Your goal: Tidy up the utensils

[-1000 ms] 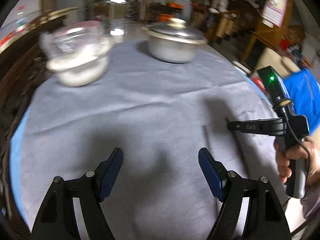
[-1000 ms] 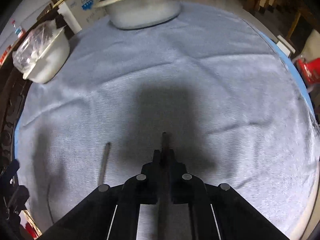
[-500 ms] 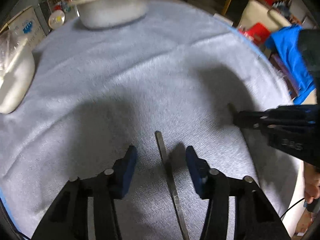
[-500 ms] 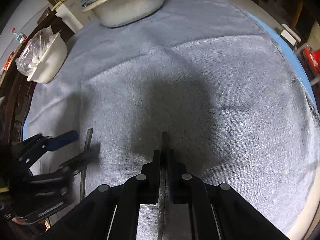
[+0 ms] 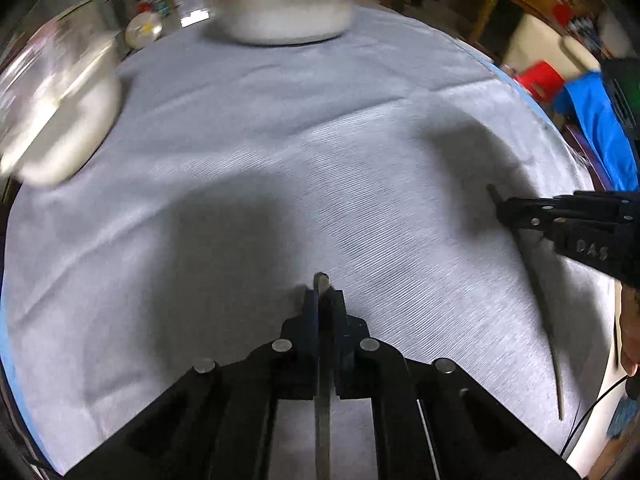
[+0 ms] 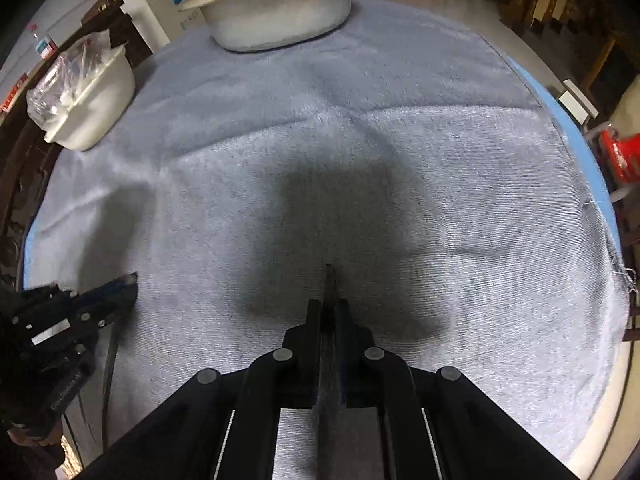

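left wrist view: left gripper [image 5: 321, 300] fingers now closed on a flat metal utensil [image 5: 322, 400] (previously open); right gripper [image 6: 327, 312] likewise clamps a dark utensil [image 6: 329, 380]; both ready to lift.

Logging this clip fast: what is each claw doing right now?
Left claw: closed on a flat metal utensil.
Right claw: closed on a thin dark utensil.

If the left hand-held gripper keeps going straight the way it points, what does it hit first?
Probably the grey cloth just past its fingertips: the left hand-held gripper points steeply down, shut on a flat metal utensil handle.
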A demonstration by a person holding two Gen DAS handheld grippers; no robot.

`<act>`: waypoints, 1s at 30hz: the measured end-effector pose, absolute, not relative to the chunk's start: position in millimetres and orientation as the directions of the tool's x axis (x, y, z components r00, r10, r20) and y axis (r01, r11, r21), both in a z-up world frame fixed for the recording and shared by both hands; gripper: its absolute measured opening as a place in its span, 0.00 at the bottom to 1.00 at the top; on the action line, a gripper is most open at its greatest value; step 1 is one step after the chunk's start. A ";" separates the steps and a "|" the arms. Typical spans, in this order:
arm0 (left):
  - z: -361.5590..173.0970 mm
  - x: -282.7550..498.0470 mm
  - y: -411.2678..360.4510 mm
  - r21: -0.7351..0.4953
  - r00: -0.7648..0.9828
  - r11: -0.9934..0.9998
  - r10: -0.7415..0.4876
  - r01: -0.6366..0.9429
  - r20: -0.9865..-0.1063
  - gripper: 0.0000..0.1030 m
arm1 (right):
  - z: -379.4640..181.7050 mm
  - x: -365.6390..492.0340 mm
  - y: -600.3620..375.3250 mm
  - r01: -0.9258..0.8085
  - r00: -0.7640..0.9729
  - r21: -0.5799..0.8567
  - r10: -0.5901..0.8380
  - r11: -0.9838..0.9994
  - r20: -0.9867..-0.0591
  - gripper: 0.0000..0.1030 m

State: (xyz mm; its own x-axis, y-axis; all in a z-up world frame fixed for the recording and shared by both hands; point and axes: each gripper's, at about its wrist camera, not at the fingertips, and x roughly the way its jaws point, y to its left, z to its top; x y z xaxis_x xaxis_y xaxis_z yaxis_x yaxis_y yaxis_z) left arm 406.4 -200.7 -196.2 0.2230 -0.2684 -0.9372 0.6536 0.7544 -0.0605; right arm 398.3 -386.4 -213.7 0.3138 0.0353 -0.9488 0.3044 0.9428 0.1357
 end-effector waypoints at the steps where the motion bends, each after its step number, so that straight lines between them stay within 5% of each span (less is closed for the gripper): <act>1: -196.5 406.4 -193.0 -0.061 0.229 0.770 -0.263 0.635 -0.937 0.05 | -214.3 399.2 -384.5 0.299 0.324 0.161 0.059 0.941 -0.944 0.06; 7: -197.5 411.5 -154.9 -0.105 0.243 0.867 -0.250 0.486 -0.937 0.05 | -215.1 402.5 -357.7 0.199 0.332 0.232 0.157 0.952 -0.930 0.06; 22: -198.7 435.4 -169.0 -0.101 0.145 0.907 -0.174 0.408 -0.974 0.16 | -215.7 435.2 -338.8 0.168 0.154 0.009 -0.018 0.986 -0.988 0.10; 30: -198.1 431.8 -162.6 -0.121 0.218 0.904 -0.225 0.409 -0.950 0.05 | -204.2 408.9 -340.5 0.190 0.259 0.084 0.033 0.978 -0.965 0.06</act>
